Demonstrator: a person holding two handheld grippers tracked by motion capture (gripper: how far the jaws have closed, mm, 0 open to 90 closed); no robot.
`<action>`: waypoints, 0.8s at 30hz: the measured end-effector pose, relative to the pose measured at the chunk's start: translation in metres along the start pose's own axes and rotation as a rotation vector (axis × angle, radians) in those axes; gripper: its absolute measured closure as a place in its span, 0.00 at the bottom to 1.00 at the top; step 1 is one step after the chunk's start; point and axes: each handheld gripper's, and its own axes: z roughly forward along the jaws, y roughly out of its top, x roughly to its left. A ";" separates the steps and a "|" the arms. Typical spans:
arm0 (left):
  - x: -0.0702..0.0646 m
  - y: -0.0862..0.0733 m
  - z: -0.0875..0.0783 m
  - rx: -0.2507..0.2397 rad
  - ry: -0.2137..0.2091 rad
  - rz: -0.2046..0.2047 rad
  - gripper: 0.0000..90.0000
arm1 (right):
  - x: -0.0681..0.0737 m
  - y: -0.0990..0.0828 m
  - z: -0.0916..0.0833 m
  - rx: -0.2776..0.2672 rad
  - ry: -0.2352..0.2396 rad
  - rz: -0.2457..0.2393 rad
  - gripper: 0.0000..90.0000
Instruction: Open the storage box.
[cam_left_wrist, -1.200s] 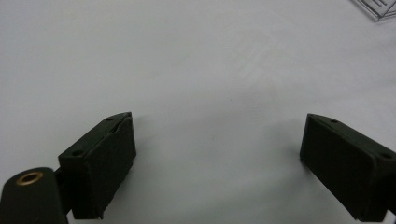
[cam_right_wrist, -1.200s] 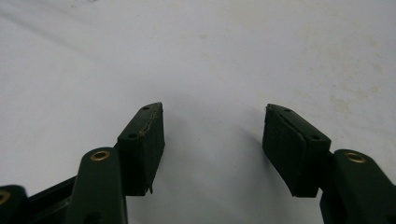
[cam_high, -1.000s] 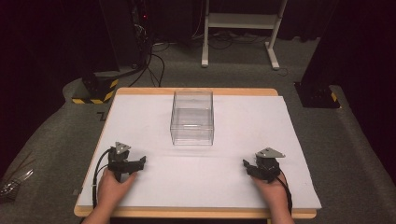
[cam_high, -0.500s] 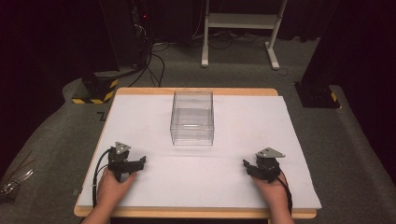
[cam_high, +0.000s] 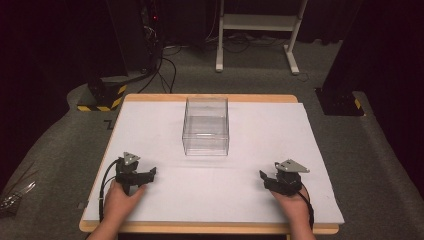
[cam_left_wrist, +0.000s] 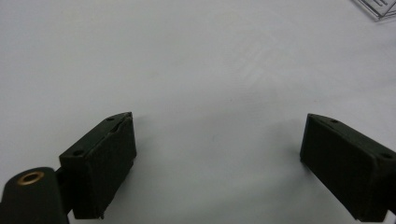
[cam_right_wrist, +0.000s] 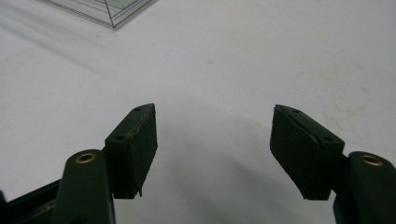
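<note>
A clear plastic box (cam_high: 205, 126) stands empty at the middle of the white table cover (cam_high: 260, 145). My left gripper (cam_high: 150, 172) rests on the cover near the front left, jaws wide apart with nothing between them; in the left gripper view (cam_left_wrist: 217, 140) there is bare white surface between the pads, and a box corner (cam_left_wrist: 379, 7) sits at top right. My right gripper (cam_high: 264, 179) rests near the front right, open and empty; its jaws have just been opening. In the right gripper view (cam_right_wrist: 214, 119) the box's corner (cam_right_wrist: 112, 10) lies at top left.
The table has a wooden rim (cam_high: 210, 228) along the front edge. Behind it on the grey floor are a white frame stand (cam_high: 257, 30), black cables (cam_high: 165, 65) and a yellow-black striped base (cam_high: 102, 95). A dark block (cam_high: 340, 102) sits at the right.
</note>
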 end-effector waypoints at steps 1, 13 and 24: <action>0.000 0.000 0.000 0.000 0.000 0.001 0.12 | 0.000 0.000 0.000 -0.001 0.002 -0.002 0.33; 0.000 0.000 0.000 0.000 0.000 0.000 0.12 | 0.008 0.005 -0.003 -0.047 0.037 -0.002 0.30; 0.000 0.000 0.000 0.001 0.000 0.001 0.12 | 0.028 0.014 -0.002 -0.047 0.071 -0.067 0.26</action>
